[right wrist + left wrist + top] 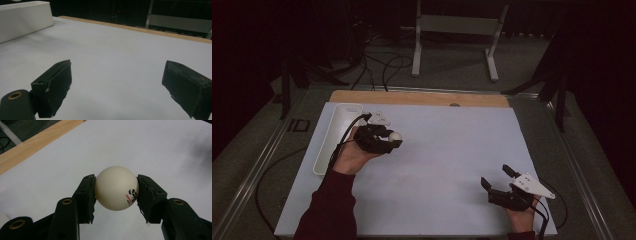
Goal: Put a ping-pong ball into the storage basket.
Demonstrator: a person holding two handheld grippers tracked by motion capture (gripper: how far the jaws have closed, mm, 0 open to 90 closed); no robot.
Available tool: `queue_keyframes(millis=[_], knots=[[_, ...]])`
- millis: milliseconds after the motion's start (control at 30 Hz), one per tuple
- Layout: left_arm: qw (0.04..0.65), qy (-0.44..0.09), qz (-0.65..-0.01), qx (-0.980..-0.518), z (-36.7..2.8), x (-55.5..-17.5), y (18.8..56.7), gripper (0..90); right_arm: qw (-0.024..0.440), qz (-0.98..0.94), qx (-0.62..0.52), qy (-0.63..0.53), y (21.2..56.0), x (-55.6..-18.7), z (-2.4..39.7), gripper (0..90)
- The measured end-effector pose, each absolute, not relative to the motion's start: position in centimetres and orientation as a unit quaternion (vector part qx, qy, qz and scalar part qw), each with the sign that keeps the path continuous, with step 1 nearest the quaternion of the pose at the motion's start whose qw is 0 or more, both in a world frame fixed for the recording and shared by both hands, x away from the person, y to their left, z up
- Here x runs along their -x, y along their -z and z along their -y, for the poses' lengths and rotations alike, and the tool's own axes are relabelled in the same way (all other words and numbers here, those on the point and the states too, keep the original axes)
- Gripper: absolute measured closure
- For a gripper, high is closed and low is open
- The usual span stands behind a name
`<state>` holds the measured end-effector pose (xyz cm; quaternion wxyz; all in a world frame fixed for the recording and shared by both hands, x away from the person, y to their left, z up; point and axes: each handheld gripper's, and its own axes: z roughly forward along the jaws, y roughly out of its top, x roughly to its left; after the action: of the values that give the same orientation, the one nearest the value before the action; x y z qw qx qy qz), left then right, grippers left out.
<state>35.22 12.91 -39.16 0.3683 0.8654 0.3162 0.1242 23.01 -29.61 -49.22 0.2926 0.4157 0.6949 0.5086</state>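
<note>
Left claw (116,192) clamps white ball (116,188) across widest part, between pads, above table (155,150). Ball likely light, stiff, smooth: could squirt out; hold centred. Tray (337,130) just beside left claw. Right claw (116,82) agape, holding nothing.

The white tray (331,142) along the counter's (452,150) left edge is the one obstacle; from it to the right edge, and between both grippers, the surface lies open for passing.
</note>
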Motion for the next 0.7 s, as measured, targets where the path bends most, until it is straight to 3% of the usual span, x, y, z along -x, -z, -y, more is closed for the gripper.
queue_keyframes(millis=[700], knots=[[0.37,-0.135,-0.339,-0.854,-15.2,-35.3,39.3,51.5,0.294,-0.694,-0.417,-0.509,49.2,-22.9,29.7,8.8]])
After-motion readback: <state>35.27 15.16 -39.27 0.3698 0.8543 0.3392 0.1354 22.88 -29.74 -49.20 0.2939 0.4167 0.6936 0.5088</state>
